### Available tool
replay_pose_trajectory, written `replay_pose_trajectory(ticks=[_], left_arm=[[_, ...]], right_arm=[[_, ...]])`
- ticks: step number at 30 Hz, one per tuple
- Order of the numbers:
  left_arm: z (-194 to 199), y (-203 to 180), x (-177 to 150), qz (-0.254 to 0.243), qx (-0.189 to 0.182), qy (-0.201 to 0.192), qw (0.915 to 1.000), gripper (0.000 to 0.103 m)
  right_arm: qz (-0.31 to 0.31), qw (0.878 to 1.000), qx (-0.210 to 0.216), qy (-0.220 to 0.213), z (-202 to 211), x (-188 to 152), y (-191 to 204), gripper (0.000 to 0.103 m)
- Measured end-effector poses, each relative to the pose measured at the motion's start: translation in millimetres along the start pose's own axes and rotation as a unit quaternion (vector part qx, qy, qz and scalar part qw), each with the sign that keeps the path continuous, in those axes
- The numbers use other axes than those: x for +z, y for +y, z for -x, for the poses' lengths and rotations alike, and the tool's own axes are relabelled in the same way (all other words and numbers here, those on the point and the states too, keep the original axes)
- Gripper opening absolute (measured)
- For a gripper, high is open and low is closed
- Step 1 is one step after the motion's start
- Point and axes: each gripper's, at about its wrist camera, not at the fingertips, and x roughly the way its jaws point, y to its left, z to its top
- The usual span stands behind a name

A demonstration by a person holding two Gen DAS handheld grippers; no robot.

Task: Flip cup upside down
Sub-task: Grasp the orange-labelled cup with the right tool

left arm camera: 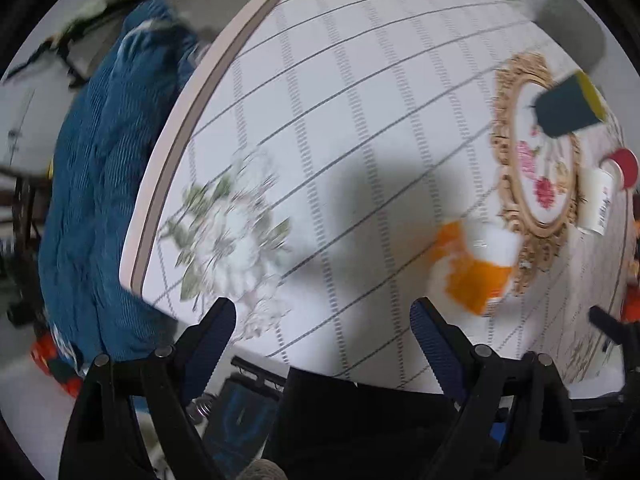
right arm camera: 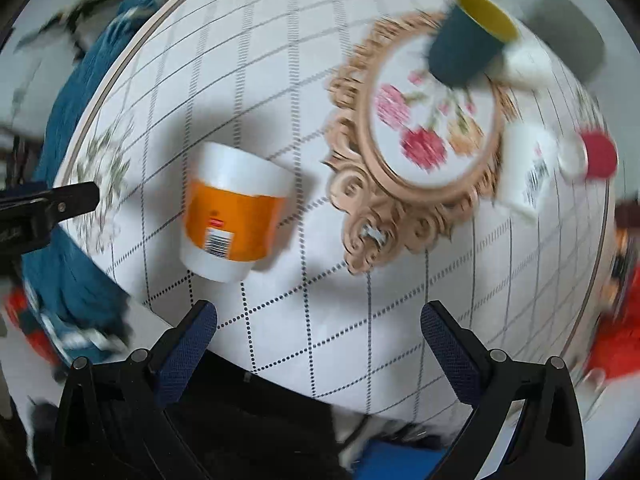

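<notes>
Cup (right arm camera: 234,210), orange and white, stands on your counter (right arm camera: 280,60), untouched. Your left claw (left arm camera: 322,326) and right claw (right arm camera: 318,330) both gape wide, empty.

Three cups are being shown on the round table (right arm camera: 360,320): one orange-and-white cup (right arm camera: 232,212), one dark teal cup with a yellow inside (right arm camera: 468,40), and one white cup with a red inside (right arm camera: 560,160). One ornate embroidered frame (right arm camera: 420,140) is being seen among them. One grey rounded object (right arm camera: 568,36) is being shown at the far edge. Two grippers are being counted, the left gripper (left arm camera: 322,328) and the right gripper (right arm camera: 318,328), each with two fingers spread apart.
</notes>
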Motion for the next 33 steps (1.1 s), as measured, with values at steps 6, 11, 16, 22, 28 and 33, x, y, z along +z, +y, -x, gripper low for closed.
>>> replay_pose_trajectory(ticks=[6,11,16,22,28,33], left_arm=[[-21.7,33.4,-10.8,0.047,-0.010,0.013,0.9988,0.089],[-34.9,46.6,-15.8,0.069,-0.020,0.018,0.9973,0.089],[-44.6,51.0,-19.3,0.081,-0.026,0.023,0.9961,0.089],[-57.3,55.0,-18.7,0.091,-0.024,0.032,0.9951,0.089],[-65.0,56.3,-14.4,0.098,-0.022,0.036,0.9943,0.089],[-69.2,57.0,-9.2,0.099,-0.023,0.038,0.9941,0.090]], right_arm=[[0.156,0.986,-0.061,0.002,-0.1,18.6,51.4,0.103],[0.301,0.948,-0.106,-0.002,-1.1,26.1,87.3,0.103],[0.507,0.842,-0.179,-0.034,-7.6,10.4,119.5,0.103],[0.770,0.563,-0.295,-0.056,-40.9,-44.8,122.1,0.103],[0.886,0.327,-0.327,-0.038,-76.2,-70.0,98.9,0.101],[0.915,0.253,-0.314,-0.026,-89.1,-73.9,96.4,0.100]])
